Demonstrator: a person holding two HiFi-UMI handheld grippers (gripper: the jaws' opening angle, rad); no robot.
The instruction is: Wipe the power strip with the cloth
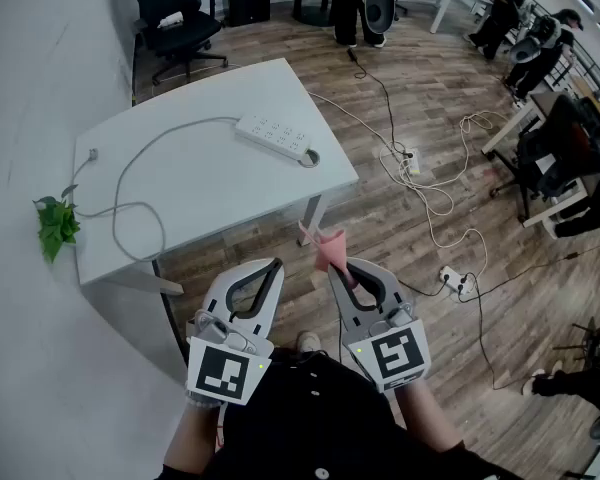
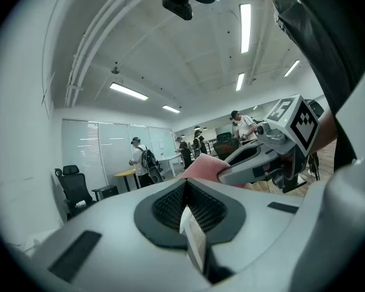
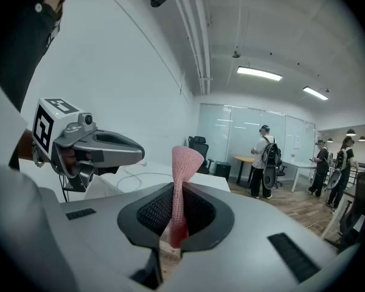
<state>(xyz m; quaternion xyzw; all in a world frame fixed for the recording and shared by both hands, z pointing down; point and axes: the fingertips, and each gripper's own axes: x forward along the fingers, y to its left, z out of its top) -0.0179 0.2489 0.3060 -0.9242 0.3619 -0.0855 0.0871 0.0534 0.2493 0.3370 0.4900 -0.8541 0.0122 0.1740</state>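
Observation:
A white power strip (image 1: 276,136) lies near the far right edge of the white table (image 1: 210,183), its pale cable (image 1: 140,173) looping leftwards across the top. Both grippers hang in front of the table's near edge, well short of the strip. My right gripper (image 1: 338,268) is shut on a pink cloth (image 1: 326,248), which sticks up from the jaws as a narrow twist (image 3: 184,163). My left gripper (image 1: 272,266) is shut with nothing in it. In the left gripper view the cloth (image 2: 204,166) shows just past my closed jaws.
A small green plant (image 1: 56,226) sits at the table's left edge. A black office chair (image 1: 175,18) stands behind the table. Cables (image 1: 430,193) and a floor power strip (image 1: 452,280) trail over the wooden floor to the right. Several people work at desks beyond.

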